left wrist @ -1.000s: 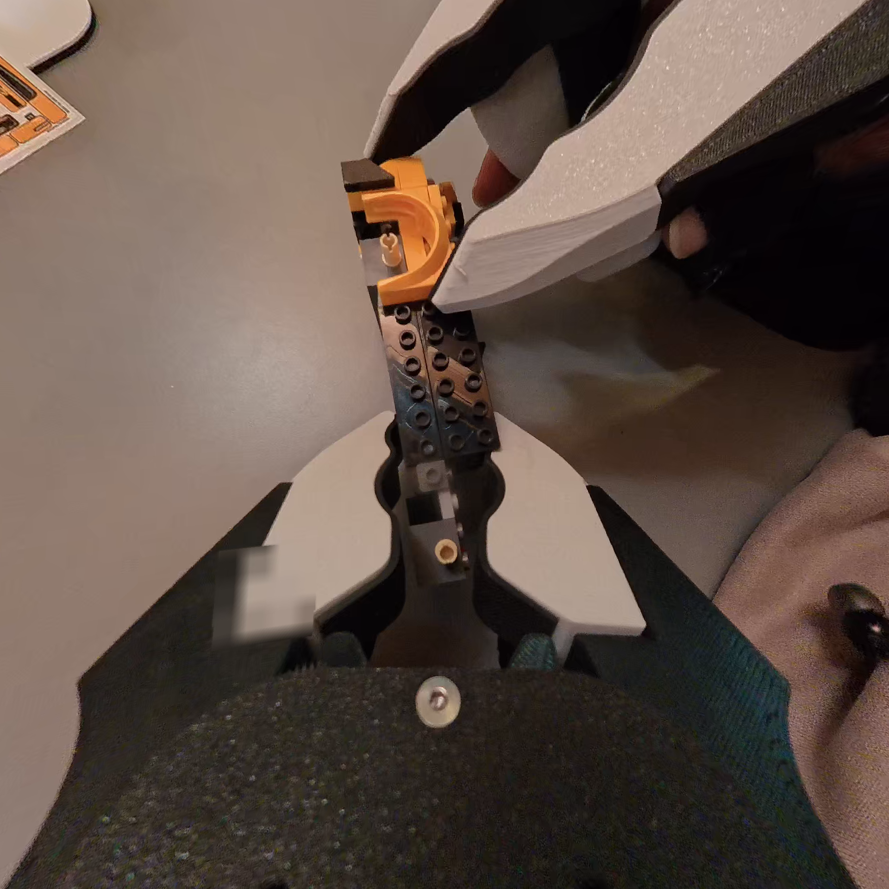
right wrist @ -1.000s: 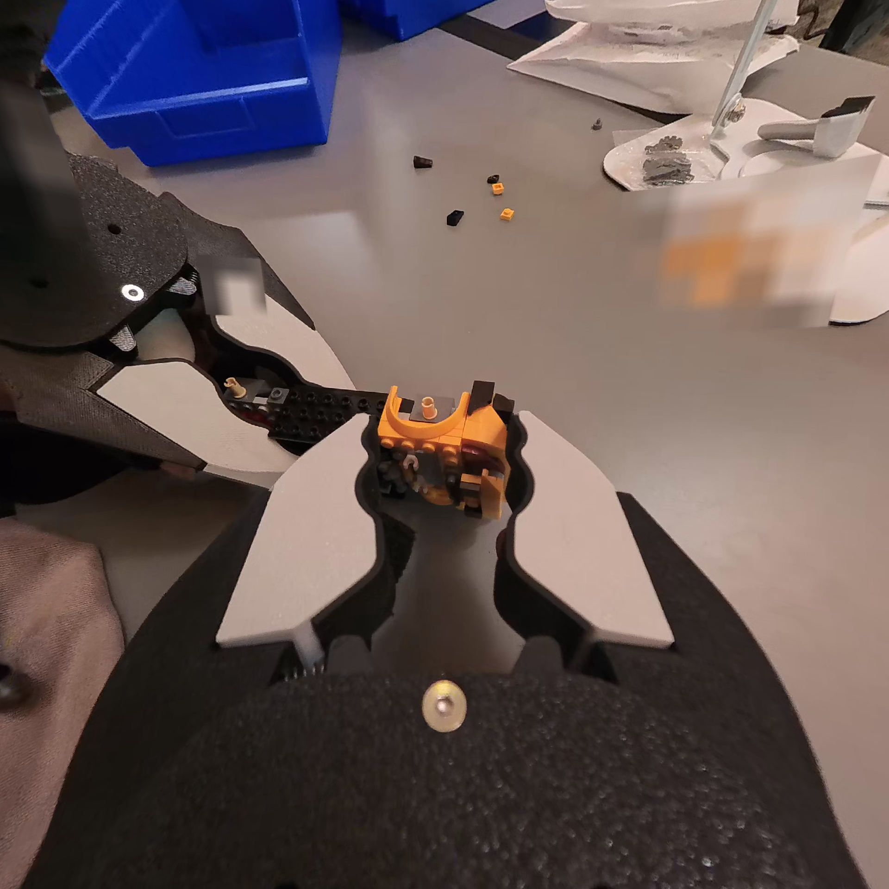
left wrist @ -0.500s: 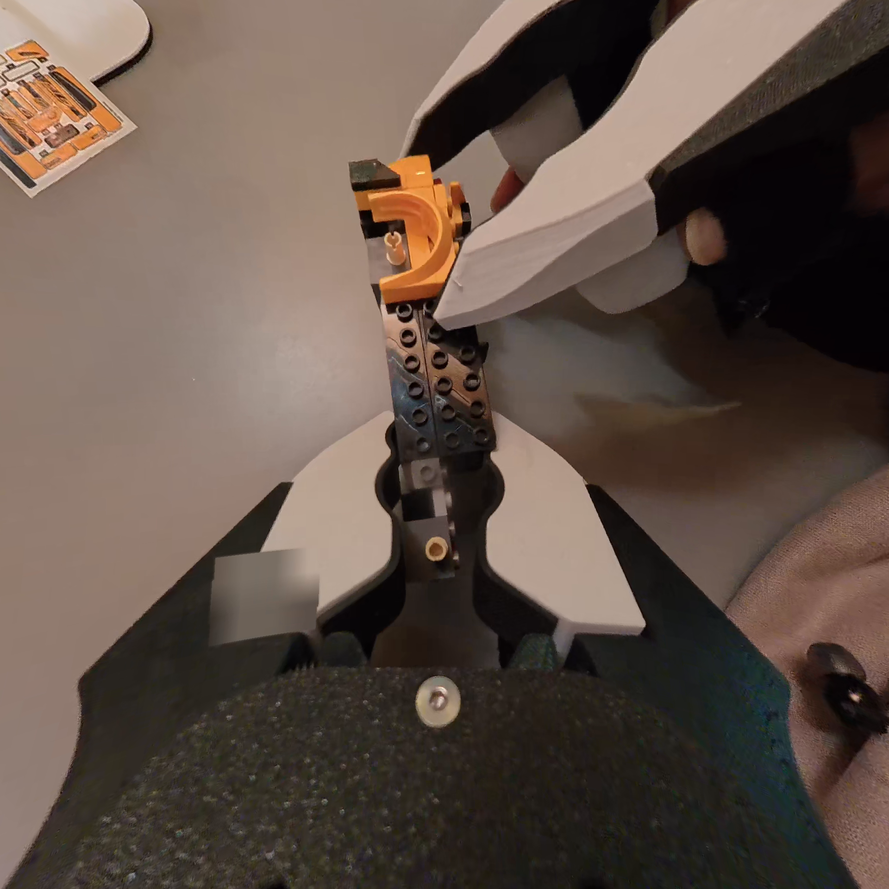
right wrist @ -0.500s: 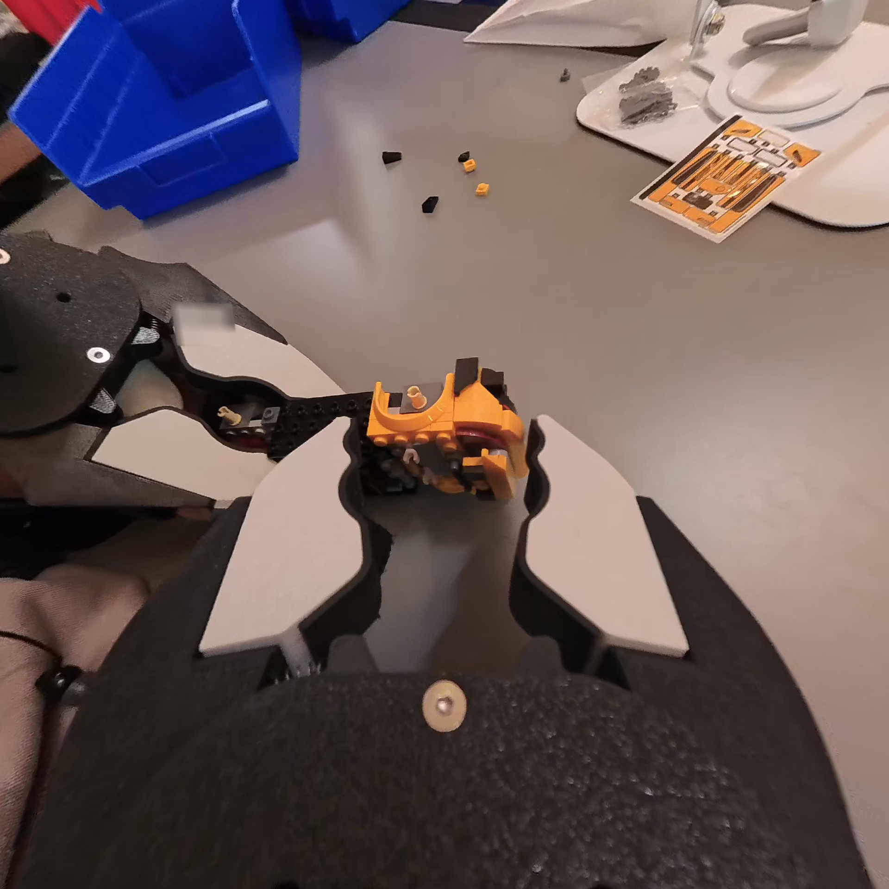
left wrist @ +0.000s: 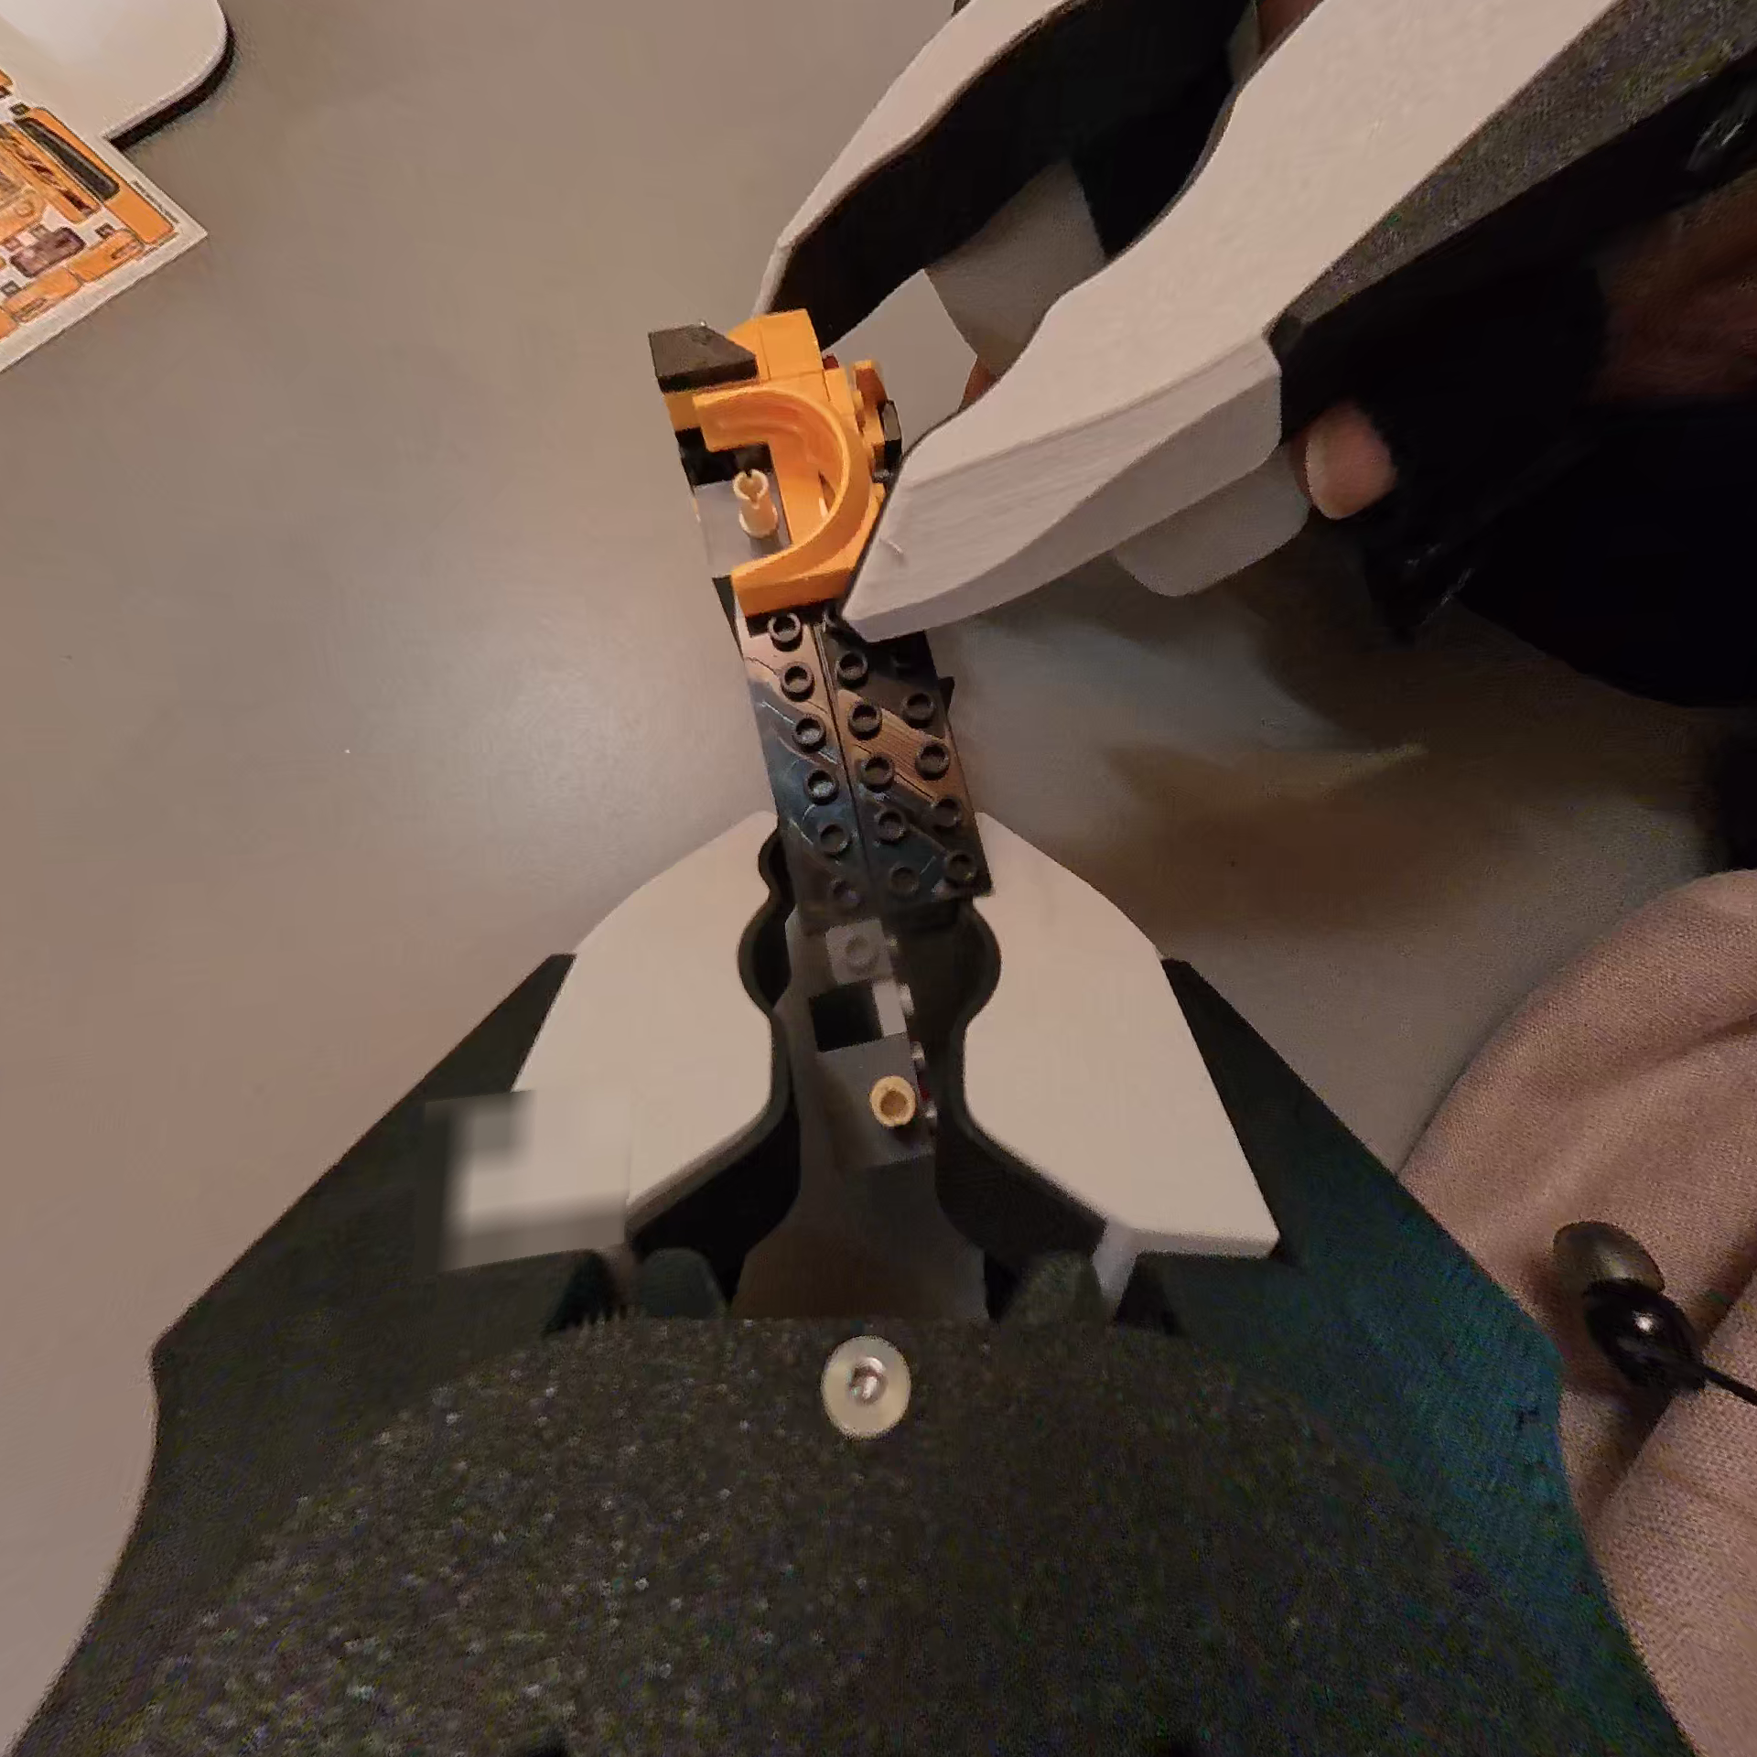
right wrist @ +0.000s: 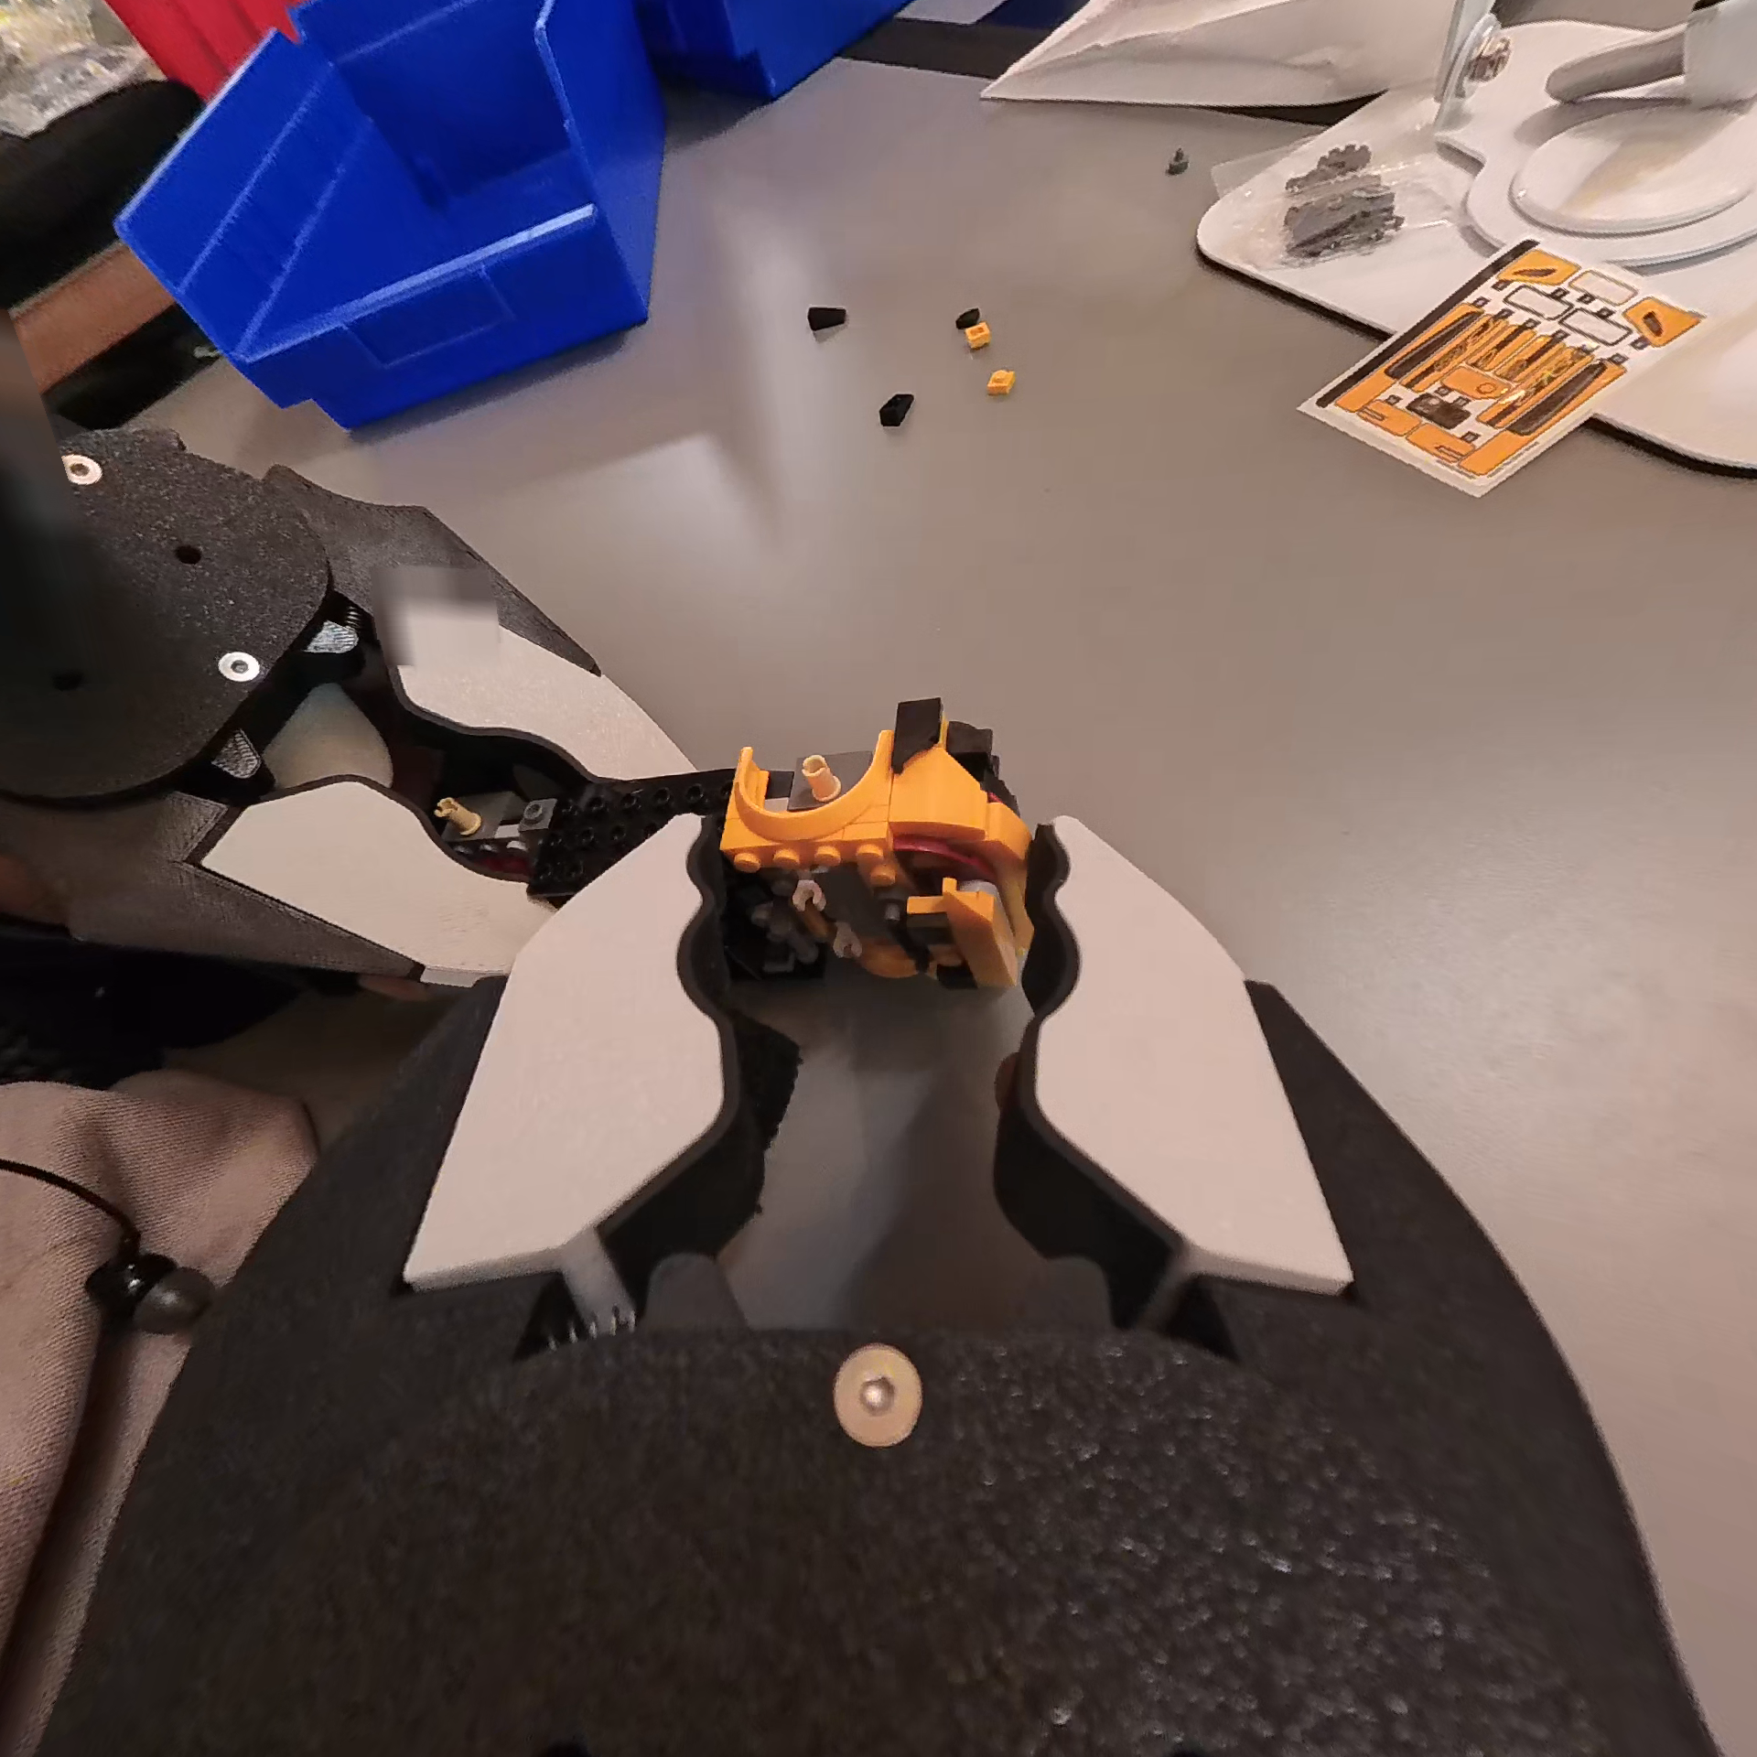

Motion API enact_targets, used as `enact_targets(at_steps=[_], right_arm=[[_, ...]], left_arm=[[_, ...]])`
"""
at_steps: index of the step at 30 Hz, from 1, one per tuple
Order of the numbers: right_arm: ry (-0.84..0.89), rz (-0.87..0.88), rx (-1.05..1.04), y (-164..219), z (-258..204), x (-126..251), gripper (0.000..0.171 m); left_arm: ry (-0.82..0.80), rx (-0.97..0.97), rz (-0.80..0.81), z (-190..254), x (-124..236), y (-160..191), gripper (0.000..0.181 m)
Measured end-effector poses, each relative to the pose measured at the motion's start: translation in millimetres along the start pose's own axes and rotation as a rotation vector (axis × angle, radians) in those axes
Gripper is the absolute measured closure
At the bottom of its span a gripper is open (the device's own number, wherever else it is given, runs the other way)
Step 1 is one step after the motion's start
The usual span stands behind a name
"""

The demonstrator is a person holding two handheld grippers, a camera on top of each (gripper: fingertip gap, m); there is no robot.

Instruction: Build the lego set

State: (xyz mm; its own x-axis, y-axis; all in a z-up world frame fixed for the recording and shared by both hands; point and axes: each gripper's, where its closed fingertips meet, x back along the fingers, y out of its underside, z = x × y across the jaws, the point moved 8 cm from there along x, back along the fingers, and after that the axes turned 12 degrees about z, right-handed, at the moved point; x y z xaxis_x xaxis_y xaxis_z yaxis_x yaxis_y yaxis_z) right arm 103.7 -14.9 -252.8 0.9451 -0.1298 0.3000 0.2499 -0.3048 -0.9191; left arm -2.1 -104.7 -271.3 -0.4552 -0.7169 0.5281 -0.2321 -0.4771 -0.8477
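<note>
The left tongs (left wrist: 870, 913) are clamped on the grey tail end of the lego model (left wrist: 860, 751), whose black studded plate runs forward out of the jaws, held up off the tabletop (left wrist: 333, 666). The right tongs (right wrist: 870, 889) bracket the model's orange front block (right wrist: 879, 856); their fingers sit right at its sides, but whether they press on it I cannot tell. My read is that this is a seating or alignment step on the orange end (both tools on one assembly). The next move likely calls for a steady squeeze while the left keeps the plate from twisting. Farther out lie loose small pieces (right wrist: 989, 357), black and orange, and a sticker sheet (right wrist: 1497, 366). The blue bin (right wrist: 409, 228) shows nothing inside from here
</note>
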Motion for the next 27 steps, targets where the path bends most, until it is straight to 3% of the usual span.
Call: enact_targets(at_steps=[21, 27], right_arm=[[-0.035, 0.009, -0.016, 0.1, -0.6, -0.1, 0.110], [-0.046, -0.035, -0.053, 3.3, -3.0, -9.0, 0.086]], left_arm=[[0.032, -0.004, 0.003, 0.0, 3.0, 2.0, 0.149], [0.023, -0.003, 0.012, -0.5, 1.8, 1.5, 0.150]])
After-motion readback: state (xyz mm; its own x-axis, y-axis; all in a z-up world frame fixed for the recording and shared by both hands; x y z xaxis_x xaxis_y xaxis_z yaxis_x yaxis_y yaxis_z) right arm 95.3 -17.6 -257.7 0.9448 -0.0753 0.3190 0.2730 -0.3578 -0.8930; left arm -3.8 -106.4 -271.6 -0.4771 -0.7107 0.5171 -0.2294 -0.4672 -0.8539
